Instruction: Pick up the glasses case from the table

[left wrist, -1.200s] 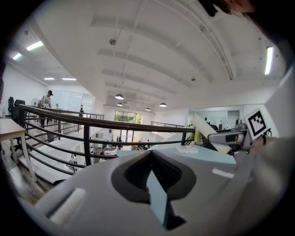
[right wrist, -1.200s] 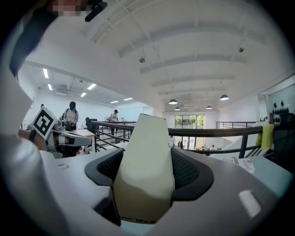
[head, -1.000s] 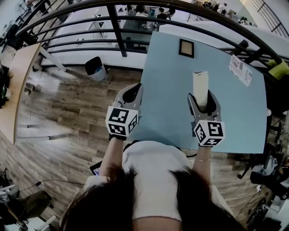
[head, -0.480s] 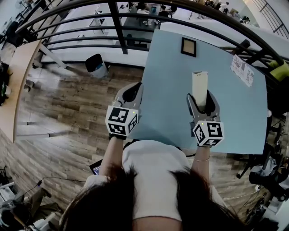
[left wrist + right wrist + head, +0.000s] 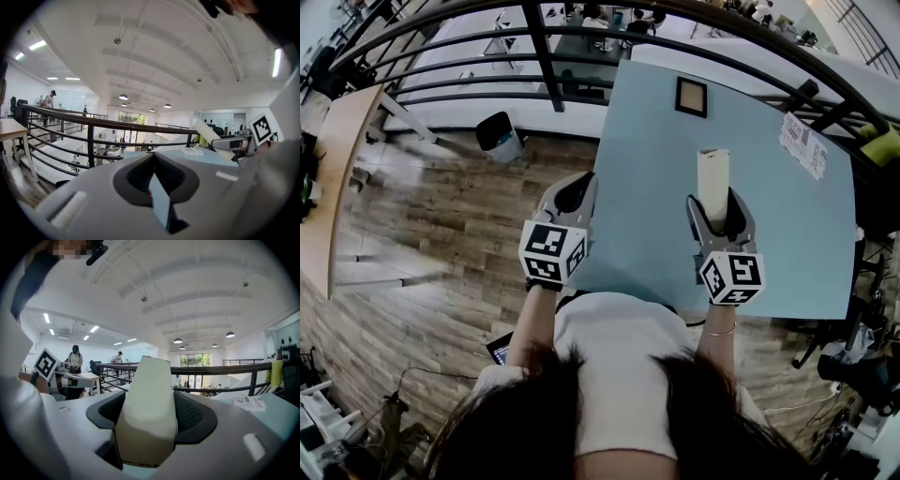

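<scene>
As right gripper (image 5: 719,202) clamps case (image 5: 713,173) — print illegible

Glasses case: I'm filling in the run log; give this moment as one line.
right tongs shut on glasses case | case tilted up, clear of table | left tongs shut, empty

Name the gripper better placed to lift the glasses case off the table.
Right. The right gripper is shut on the glasses case. The left gripper is shut on nothing, off by the left edge of the table.
</scene>
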The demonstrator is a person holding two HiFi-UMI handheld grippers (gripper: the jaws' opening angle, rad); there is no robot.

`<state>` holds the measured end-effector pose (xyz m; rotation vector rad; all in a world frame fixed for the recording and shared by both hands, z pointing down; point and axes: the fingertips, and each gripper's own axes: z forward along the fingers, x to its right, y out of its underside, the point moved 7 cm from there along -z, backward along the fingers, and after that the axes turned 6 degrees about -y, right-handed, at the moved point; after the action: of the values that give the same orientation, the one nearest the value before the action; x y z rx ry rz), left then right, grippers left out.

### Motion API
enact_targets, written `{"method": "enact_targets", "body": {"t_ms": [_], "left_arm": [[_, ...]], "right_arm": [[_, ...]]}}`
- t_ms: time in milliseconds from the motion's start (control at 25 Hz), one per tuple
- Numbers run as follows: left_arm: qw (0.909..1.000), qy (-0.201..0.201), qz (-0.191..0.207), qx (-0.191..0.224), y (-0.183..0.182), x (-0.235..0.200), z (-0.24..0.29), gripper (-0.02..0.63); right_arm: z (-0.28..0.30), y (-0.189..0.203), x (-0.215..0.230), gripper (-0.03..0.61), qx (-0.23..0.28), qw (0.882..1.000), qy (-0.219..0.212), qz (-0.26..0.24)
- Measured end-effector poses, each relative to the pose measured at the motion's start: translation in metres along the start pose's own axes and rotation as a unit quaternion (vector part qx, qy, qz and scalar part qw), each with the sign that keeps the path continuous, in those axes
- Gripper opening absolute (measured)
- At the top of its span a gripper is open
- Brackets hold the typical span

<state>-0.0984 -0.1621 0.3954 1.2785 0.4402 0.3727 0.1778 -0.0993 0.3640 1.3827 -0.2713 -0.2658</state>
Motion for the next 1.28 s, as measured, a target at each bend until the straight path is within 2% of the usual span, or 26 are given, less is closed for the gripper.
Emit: {"method": "enact_targets", "body": {"t_ms": [1280], "left_arm": [[0.9999,0.012,0.002,-0.002,0.001,0.011,0.006,0.057]], "right_arm": [[-0.006,0.008,0.006,0.321,-0.014,1.000,0.003,0.012]]}}
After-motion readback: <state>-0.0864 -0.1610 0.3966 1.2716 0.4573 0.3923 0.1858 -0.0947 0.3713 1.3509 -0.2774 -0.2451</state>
